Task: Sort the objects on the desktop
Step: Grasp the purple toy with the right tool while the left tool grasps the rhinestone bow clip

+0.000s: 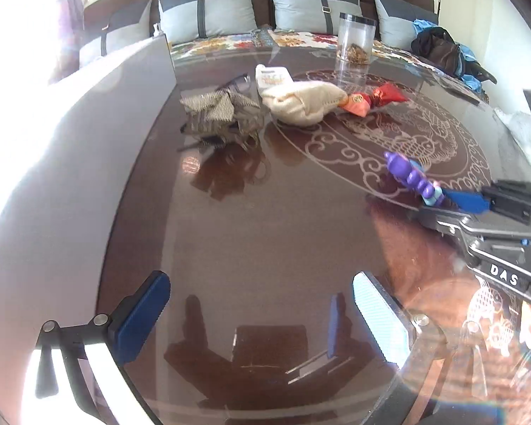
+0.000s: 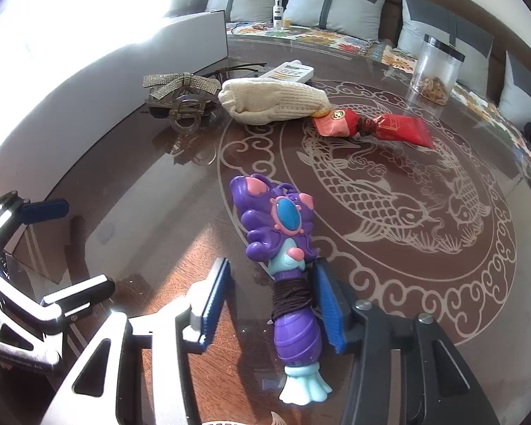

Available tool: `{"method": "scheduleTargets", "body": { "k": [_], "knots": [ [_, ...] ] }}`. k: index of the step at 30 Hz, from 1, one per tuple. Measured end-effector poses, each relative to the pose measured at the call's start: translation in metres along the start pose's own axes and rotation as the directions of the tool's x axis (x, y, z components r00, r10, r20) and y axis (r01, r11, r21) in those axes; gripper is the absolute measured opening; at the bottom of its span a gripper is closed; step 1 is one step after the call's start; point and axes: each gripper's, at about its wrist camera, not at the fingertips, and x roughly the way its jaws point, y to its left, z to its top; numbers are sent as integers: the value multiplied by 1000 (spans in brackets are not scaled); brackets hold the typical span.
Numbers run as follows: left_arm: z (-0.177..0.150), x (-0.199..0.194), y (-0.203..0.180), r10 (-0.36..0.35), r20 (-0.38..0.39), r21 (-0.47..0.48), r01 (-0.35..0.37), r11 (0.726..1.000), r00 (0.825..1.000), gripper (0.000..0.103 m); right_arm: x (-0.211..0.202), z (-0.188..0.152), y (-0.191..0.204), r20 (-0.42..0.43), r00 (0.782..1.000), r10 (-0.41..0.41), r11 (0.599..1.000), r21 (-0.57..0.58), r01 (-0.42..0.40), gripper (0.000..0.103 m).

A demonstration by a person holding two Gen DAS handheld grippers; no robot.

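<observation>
Purple toy (image 2: 283, 233) between parted right jaws; left jaws wide above bare glass tabletop (image 1: 247, 230).

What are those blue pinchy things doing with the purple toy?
A person is tidying a glass table using two tongs. The right tongs have the purple toy wand between their pads, one pad touching its handle. The left tongs hang open and empty. A cream glove and red tube wait behind.
</observation>
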Motion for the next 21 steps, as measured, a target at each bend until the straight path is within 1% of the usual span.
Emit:
{"method": "scheduleTargets", "body": {
  "k": [1,2,3,5,7,8,10,13,16,17,19,21],
  "knots": [
    [11,2,5,8,17,1,-8,1000,1000,103,-2,-2,-3,-3,1000,-3,1000,17,3,24],
    [24,6,10,1,29,-1,-1,1000,1000,103,-4,-3,-7,-5,1000,3,1000,29,-3,23],
    [35,13,15,-24,28,-2,24,1000,999,103,-6,-6,-10,-6,1000,10,999,39,-9,23],
    [53,33,27,-81,-11,-17,81,997,997,103,-11,-13,-13,-8,1000,9,999,44,-8,23],
    [62,48,38,-108,-22,-41,107,993,994,103,-15,-20,-14,-8,1000,12,999,47,-11,23],
    [66,52,42,-100,-18,-52,99,994,995,103,-17,-22,-15,-8,1000,15,999,51,-14,23],
    [72,58,44,-108,1,-48,108,993,994,103,-20,-25,-17,-6,1000,27,997,68,-26,23],
    [87,65,34,-69,28,5,69,998,997,103,-22,-30,-20,9,999,41,995,89,-41,23],
    [99,74,24,-66,48,63,63,996,997,102,-22,-32,-19,20,999,39,995,89,-40,23],
    [102,77,23,-79,52,73,75,994,995,81,-22,-32,-18,22,999,37,996,83,-39,23],
    [106,83,25,-101,20,51,99,994,995,48,-23,-33,-18,23,999,40,996,77,-42,23],
    [101,77,30,-145,34,-7,145,989,989,47,-23,-31,-22,12,998,56,994,94,-57,23]
  ]
}}
